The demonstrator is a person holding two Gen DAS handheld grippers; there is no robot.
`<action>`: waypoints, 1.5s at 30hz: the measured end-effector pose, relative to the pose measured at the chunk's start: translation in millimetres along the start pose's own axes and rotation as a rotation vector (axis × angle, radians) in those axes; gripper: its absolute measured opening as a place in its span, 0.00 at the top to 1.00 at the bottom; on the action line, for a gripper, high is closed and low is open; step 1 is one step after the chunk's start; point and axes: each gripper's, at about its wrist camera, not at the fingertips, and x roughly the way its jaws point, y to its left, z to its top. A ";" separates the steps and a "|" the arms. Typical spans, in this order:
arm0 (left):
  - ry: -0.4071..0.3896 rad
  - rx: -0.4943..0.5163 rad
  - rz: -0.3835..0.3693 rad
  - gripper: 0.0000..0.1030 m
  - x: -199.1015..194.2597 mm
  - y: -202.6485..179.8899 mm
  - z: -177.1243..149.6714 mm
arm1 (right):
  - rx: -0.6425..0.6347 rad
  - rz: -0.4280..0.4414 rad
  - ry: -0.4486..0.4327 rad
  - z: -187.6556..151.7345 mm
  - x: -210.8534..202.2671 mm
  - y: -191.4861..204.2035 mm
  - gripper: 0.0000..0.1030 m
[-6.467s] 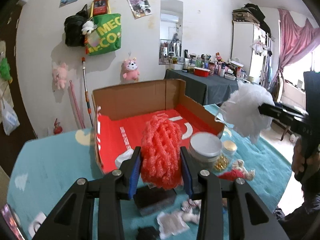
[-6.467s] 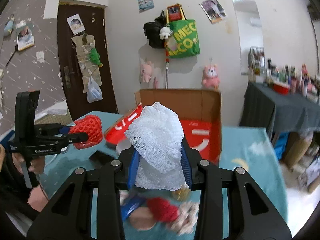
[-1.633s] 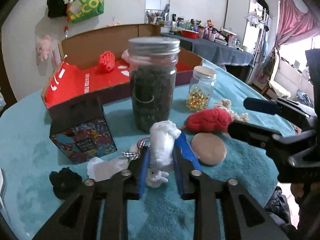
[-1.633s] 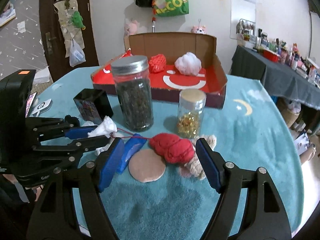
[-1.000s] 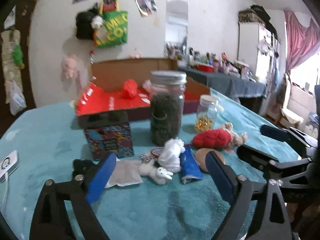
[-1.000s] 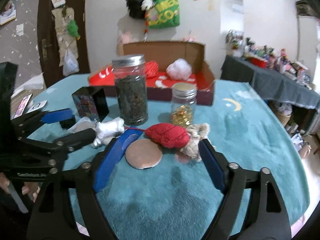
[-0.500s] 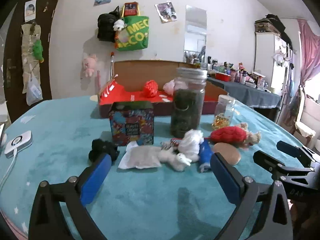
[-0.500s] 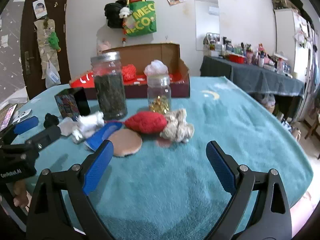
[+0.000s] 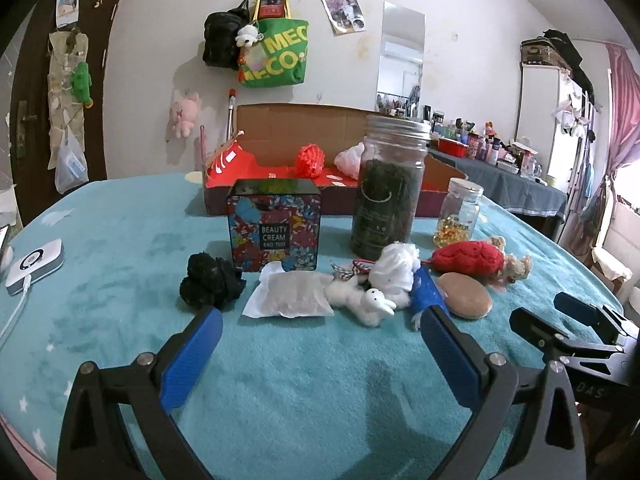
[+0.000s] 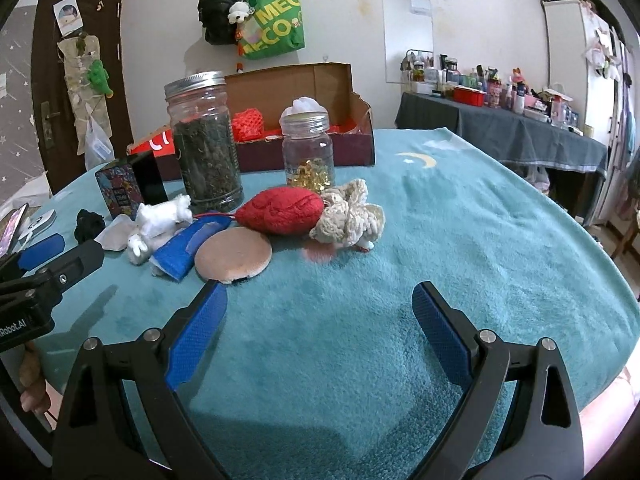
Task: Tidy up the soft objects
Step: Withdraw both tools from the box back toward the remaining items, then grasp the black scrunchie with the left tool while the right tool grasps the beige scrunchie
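Observation:
Soft things lie in a row on the teal cloth: a black scrunchie (image 9: 210, 284), a white pouch (image 9: 290, 295), a white bunny plush (image 9: 370, 300), a blue item (image 9: 426, 294), a tan round puff (image 10: 234, 256), a red knitted piece (image 10: 280, 210) and a cream crochet doll (image 10: 348, 214). A red mesh ball (image 9: 310, 160) and a white mesh ball (image 9: 351, 163) rest in the cardboard box (image 9: 280, 124) behind. My left gripper (image 9: 318, 320) is open and empty just short of the pouch and bunny. My right gripper (image 10: 320, 292) is open and empty, short of the puff and doll.
A tall jar of dark leaves (image 9: 390, 188), a small jar of gold capsules (image 9: 460, 216) and a patterned cream box (image 9: 274, 224) stand between the soft things and the cardboard box. A white device on a cable (image 9: 36, 266) lies far left. Bare cloth surrounds both grippers.
The mesh balls once held now lie in the box. The left gripper let go of the white plush and opened wide. Both grippers drew back and sank slightly.

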 end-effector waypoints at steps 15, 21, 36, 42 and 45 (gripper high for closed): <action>0.086 0.003 0.073 0.02 12.0 37.4 30.9 | 0.007 0.000 0.064 28.1 12.7 -12.5 0.08; 0.142 0.029 0.097 0.05 25.1 53.0 43.1 | 0.040 0.005 0.074 51.9 18.4 -30.6 0.08; 0.299 -0.020 0.014 0.68 52.4 78.4 40.7 | 0.252 0.305 0.271 57.2 59.5 -71.7 0.71; 0.251 -0.006 0.002 0.68 38.2 66.9 47.7 | 0.191 0.238 0.180 66.3 35.3 -67.9 0.71; 0.220 0.019 -0.059 0.68 31.8 52.0 54.4 | 0.157 0.239 0.123 74.2 21.3 -60.5 0.71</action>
